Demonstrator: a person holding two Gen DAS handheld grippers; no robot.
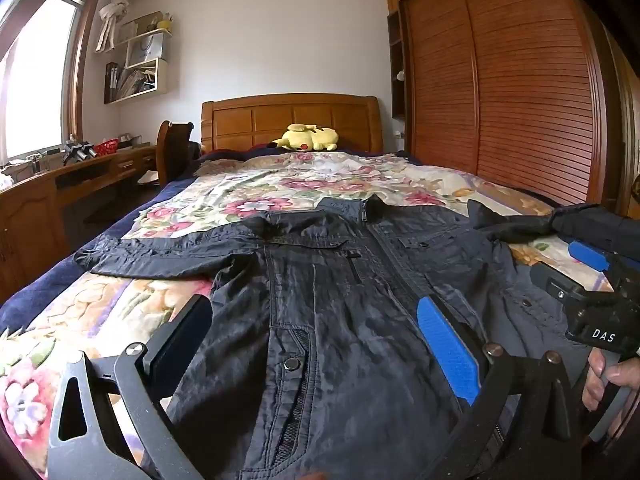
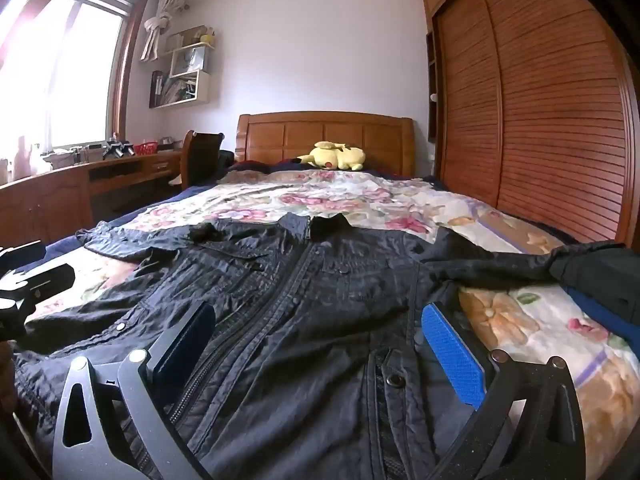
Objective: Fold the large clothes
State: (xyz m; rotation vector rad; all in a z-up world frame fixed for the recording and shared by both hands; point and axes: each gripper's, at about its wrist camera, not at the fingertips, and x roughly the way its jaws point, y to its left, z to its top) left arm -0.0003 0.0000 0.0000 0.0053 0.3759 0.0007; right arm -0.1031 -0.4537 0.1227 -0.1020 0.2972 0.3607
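A dark jacket (image 1: 340, 300) lies front-up and zipped on the bed, collar toward the headboard (image 1: 292, 120), hem toward the cameras, its long axis running up the bed. Its 2 sleeves spread out sideways. Beneath it is a floral bedspread (image 1: 280, 184). A yellow plush toy (image 1: 308, 138) rests by the headboard. A slatted wooden wardrobe (image 1: 500, 80) flanks the right, a desk (image 1: 80, 172) and window (image 1: 36, 80) the left. The left gripper (image 1: 316, 344) and right gripper (image 2: 320, 344) hover over the jacket's lower half, jaws spread wide, grasping nothing.
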